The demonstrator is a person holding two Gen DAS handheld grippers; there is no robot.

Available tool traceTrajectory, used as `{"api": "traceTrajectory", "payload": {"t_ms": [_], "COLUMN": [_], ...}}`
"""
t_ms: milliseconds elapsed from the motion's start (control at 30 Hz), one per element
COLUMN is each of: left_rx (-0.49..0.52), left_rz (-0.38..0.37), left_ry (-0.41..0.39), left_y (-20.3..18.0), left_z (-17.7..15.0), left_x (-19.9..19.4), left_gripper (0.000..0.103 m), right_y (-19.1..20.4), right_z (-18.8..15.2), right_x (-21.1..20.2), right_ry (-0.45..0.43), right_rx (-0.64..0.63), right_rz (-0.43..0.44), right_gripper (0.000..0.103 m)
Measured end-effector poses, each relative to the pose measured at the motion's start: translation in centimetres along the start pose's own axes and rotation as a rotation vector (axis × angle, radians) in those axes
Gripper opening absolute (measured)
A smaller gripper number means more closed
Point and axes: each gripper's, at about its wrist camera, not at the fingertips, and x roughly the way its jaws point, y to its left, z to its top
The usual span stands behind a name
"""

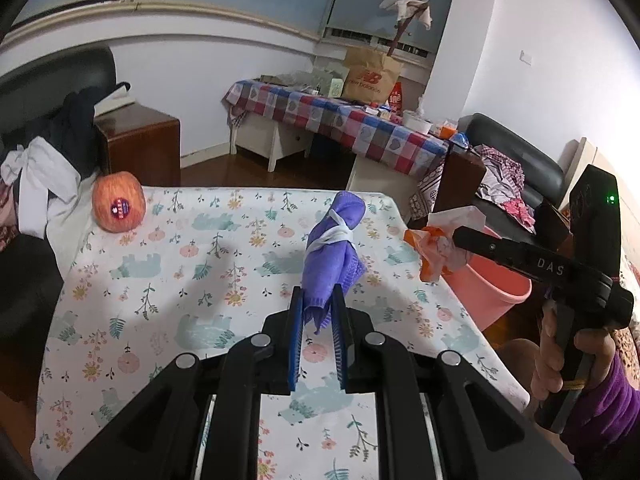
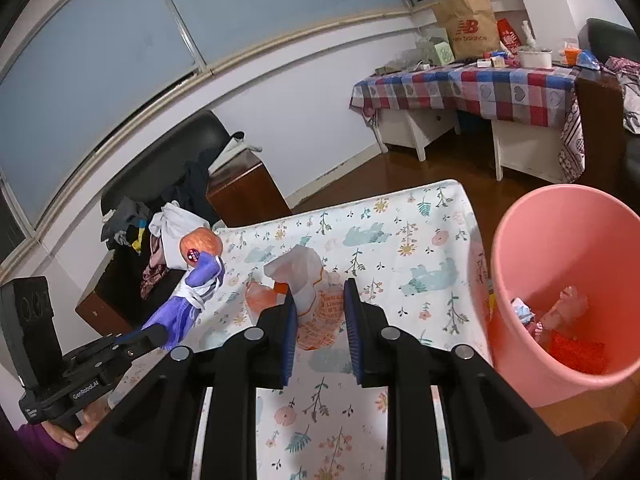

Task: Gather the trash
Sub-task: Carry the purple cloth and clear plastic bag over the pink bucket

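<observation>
Left wrist view: left hand-held gripper (image 1: 317, 306) pinches purple cloth bundle (image 1: 334, 248) above surface (image 1: 168, 264). Right hand-held gripper (image 2: 320, 304), jaws narrow, grips orange-white wrapper (image 2: 308, 284). Pink bin (image 2: 560, 280) at 3 o'clock. Step: carrying trash; next, swing wrapper over bin, release.

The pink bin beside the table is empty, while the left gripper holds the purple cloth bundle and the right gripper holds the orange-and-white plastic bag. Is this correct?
Not quite: the pink bin is not empty. The right wrist view shows scraps already at its bottom. The rest stands: the left gripper holds the purple cloth bundle, and the right gripper holds the orange-and-white plastic bag.
</observation>
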Motion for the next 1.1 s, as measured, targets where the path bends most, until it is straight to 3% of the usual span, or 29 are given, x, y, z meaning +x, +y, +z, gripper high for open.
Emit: {"api": "traceTrajectory", "payload": {"t_ms": [500, 1100], "left_rx": [0.005, 0.031], "left_rz": [-0.018, -0.043], "left_ry": [-0.013, 0.044], "left_y": [-1.2, -2.8], "left_z": [-0.3, 0.4], "left_x": [-1.4, 1.1], "left_gripper": [0.012, 0.012], "right_y": [-0.6, -2.6], "right_z": [-0.2, 0.1], "right_x": [-3.6, -5.0], "right_ry": [-0.069, -0.102], "right_rx": [0.017, 0.053], "right_rz": [-0.02, -0.053], "right_gripper": [0.022, 0.022]}}
